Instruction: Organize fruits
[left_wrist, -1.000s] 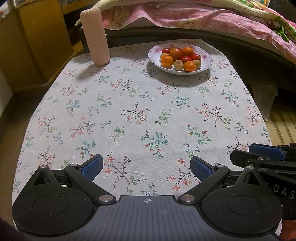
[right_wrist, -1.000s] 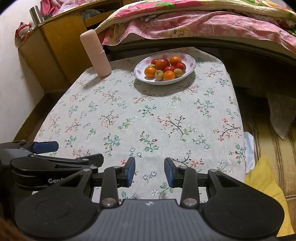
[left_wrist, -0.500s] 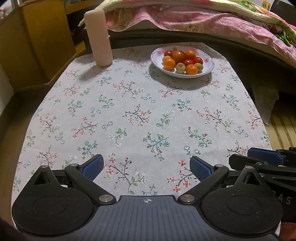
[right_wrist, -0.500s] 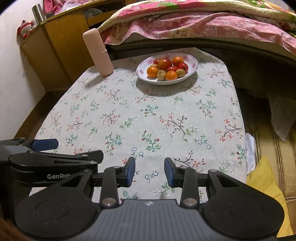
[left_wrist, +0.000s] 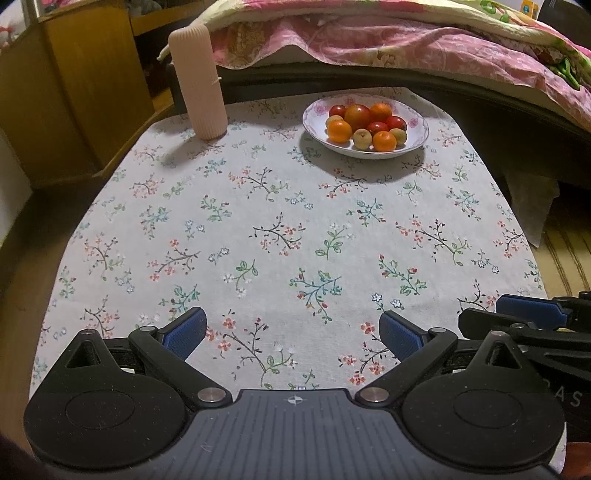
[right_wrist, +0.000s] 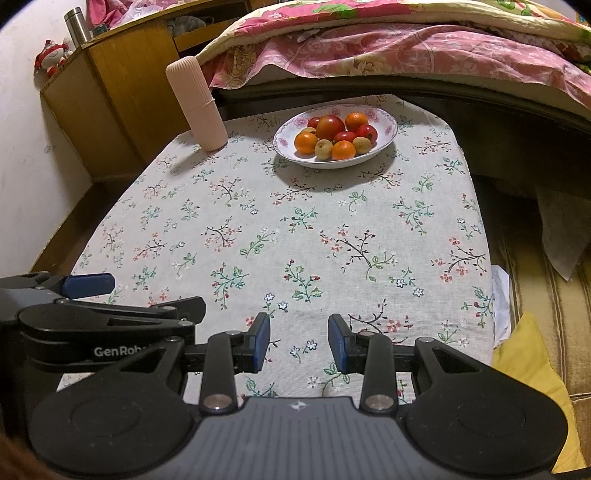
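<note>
A white flowered plate (left_wrist: 419, 138) (right_wrist: 386, 146) at the far side of the table holds several fruits: oranges (left_wrist: 340, 131) (right_wrist: 306, 142), red fruits (left_wrist: 357, 115) (right_wrist: 330, 127) and small yellow-green ones (left_wrist: 362, 138) (right_wrist: 323, 148). My left gripper (left_wrist: 293, 332) is wide open and empty, low over the near edge of the table. My right gripper (right_wrist: 299, 341) is open and empty, jaws a smaller gap apart, also over the near edge. Each gripper shows at the side of the other's view: the right one at the right (left_wrist: 528, 314), the left one at the left (right_wrist: 88, 282).
A tall ribbed pink container (left_wrist: 197, 83) (right_wrist: 195, 105) stands at the table's far left. The table has a floral cloth (left_wrist: 295, 229). A bed with a pink quilt (left_wrist: 406, 40) runs behind. A wooden cabinet (right_wrist: 110, 96) is at left; a yellow cushion (right_wrist: 532, 369) at right.
Both grippers have tilted or pulled back a little, so the plate and container sit lower in view. Both grippers' openings are unchanged.
</note>
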